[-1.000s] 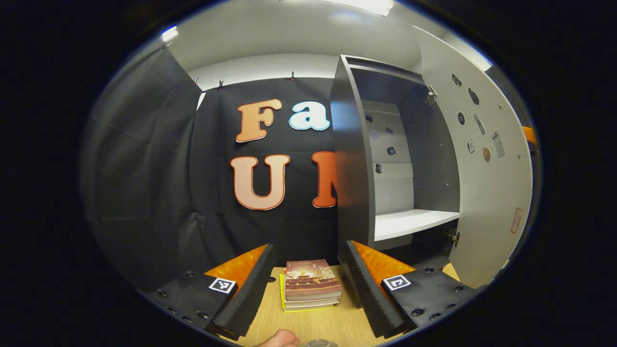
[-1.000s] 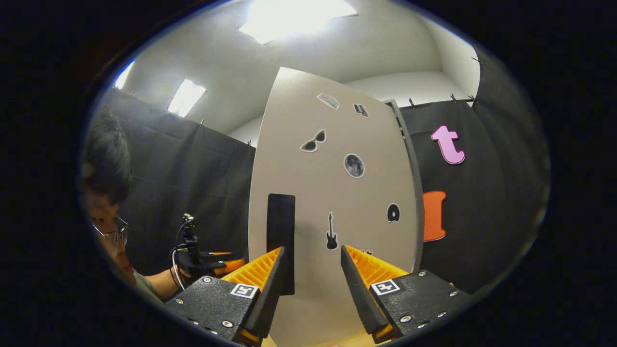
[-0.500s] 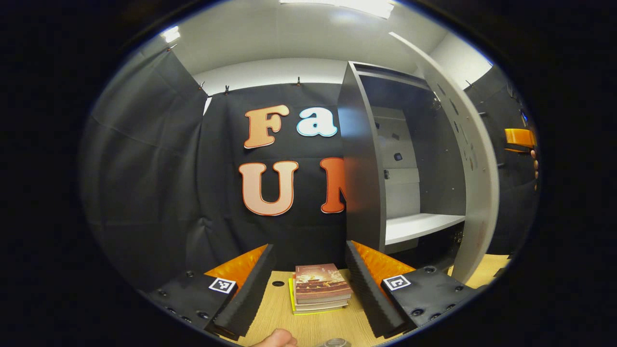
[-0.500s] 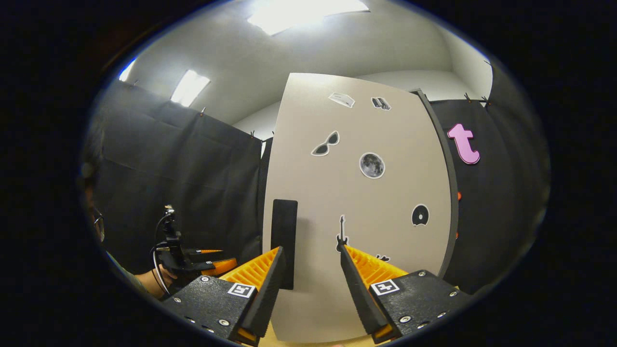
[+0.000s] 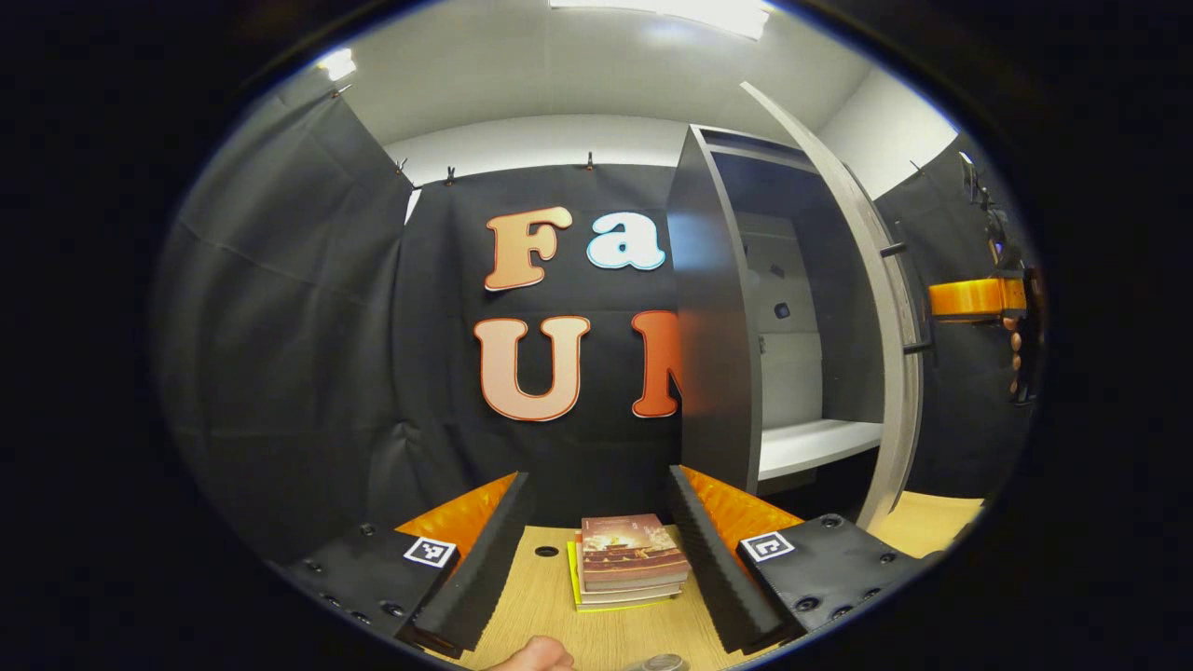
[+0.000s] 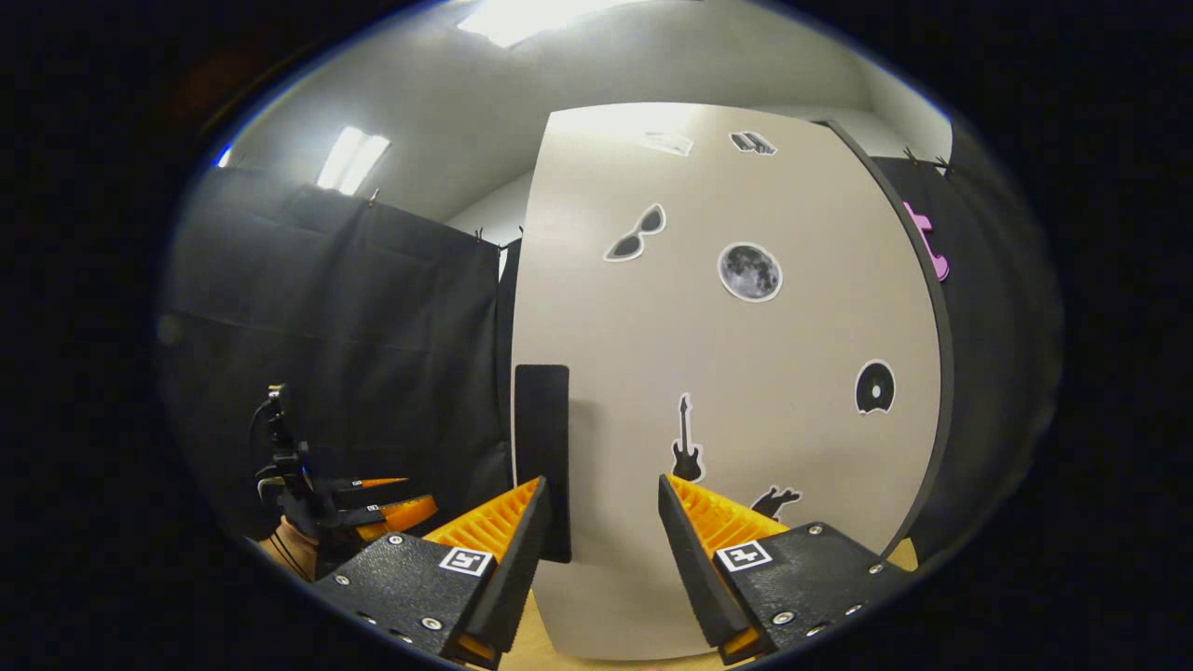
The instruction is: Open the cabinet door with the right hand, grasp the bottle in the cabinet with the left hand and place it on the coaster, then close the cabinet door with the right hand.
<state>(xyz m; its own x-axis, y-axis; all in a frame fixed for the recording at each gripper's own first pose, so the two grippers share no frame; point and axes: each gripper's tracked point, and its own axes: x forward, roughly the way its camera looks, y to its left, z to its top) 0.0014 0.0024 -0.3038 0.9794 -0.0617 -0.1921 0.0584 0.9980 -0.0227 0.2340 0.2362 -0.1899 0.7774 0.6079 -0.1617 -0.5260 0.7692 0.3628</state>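
Note:
The dark grey cabinet [image 5: 718,326] stands on the right of the left gripper view, its white shelf [image 5: 811,445] bare. The pale door [image 5: 885,326] shows nearly edge-on there. In the right gripper view the door [image 6: 727,373], stuck with stickers, is close ahead, its black handle [image 6: 542,457] just past my left fingertip. My right gripper [image 6: 602,483] is open, facing the door's outer face; whether it touches is unclear. My left gripper [image 5: 596,477] is open and holds nothing. A small round shiny top [image 5: 657,664], perhaps the bottle's, peeks in at the bottom edge.
A stack of books [image 5: 632,559] lies on the wooden table [image 5: 531,606] ahead of the left gripper. The right gripper [image 5: 974,298] and its hand show beyond the door. The left gripper [image 6: 373,508] and its hand sit low on the left.
The door has swung from wide open toward the cabinet and now shows nearly edge-on. The right gripper followed its outer face. The left gripper turned slightly left and stayed open.

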